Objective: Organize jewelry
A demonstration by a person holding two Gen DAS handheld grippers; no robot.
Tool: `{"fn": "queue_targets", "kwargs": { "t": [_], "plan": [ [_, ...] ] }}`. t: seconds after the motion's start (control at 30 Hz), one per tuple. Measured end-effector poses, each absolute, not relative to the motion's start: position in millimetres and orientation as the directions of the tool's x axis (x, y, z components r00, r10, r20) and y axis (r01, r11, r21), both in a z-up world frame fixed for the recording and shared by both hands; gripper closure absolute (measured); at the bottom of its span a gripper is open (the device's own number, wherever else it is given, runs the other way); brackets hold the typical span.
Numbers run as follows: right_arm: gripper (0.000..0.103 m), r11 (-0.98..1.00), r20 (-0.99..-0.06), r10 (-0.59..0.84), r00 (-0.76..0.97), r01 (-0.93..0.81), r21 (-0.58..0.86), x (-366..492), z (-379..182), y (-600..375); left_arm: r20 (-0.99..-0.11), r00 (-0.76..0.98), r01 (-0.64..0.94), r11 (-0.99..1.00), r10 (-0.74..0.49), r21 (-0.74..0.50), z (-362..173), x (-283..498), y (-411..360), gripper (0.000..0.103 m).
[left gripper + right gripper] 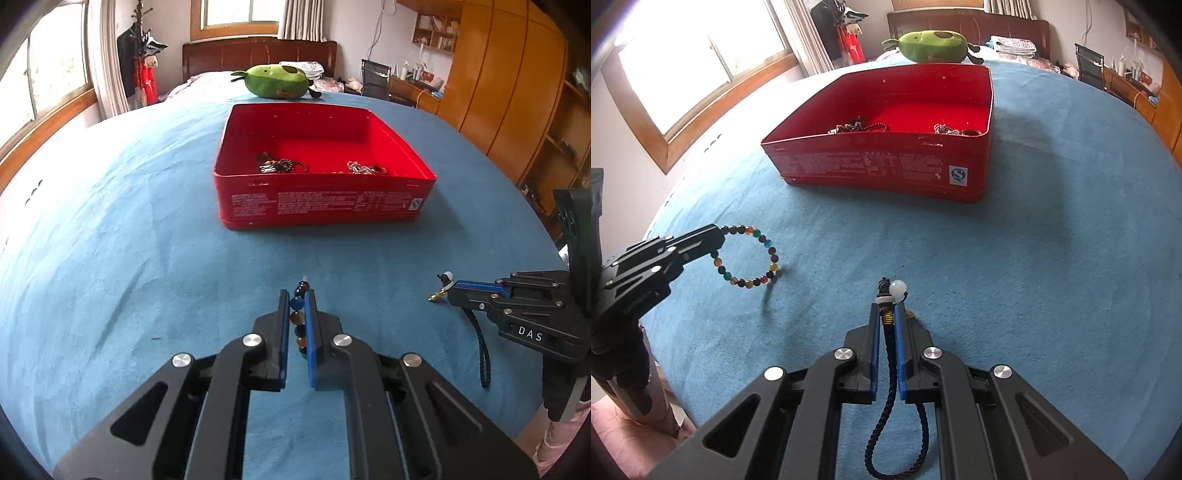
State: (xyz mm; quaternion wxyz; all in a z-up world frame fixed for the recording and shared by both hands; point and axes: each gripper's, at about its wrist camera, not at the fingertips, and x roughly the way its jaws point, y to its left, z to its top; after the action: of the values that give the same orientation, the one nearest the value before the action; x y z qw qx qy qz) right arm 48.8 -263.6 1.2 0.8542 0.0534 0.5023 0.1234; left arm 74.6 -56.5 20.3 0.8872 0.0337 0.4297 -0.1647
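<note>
My left gripper [299, 297] is shut on a multicoloured bead bracelet [300, 321] and holds it above the blue bedspread. In the right wrist view that bracelet [748, 258] hangs as a ring from the left gripper [716, 236]. My right gripper [886, 308] is shut on a dark braided cord with a white bead [898, 288]; its loop [886, 435] hangs below. It shows in the left wrist view [448, 291] too. An open red tin box [317, 199] ahead holds several chains and bracelets [280, 166].
A green plush toy [275, 81] lies beyond the box [879, 166]. The blue bedspread [110, 258] covers the bed. A wooden headboard, windows on the left, and a wardrobe and desk on the right surround the bed.
</note>
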Motion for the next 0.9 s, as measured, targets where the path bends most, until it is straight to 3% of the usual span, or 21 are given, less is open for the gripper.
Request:
{"fn": "queue_targets", "kwargs": {
  "t": [0.4,0.8,0.9],
  "plan": [
    [0.096,0.959,-0.846,0.278,0.456,-0.178,0.219,49,2,-254,-0.781,0.574,0.262,0.959,-0.246,-0.109,12,82,-28,0.097],
    [0.1,0.953,-0.814,0.296,0.5,-0.207,0.219,51,33,-251,-0.739,0.623,0.268,0.957,-0.257,-0.108,39,84,-23,0.097],
    [0.094,0.95,-0.829,0.304,0.47,-0.213,0.228,53,27,-246,-0.731,0.63,0.273,0.956,-0.263,-0.109,43,85,-24,0.097]
  ]
}}
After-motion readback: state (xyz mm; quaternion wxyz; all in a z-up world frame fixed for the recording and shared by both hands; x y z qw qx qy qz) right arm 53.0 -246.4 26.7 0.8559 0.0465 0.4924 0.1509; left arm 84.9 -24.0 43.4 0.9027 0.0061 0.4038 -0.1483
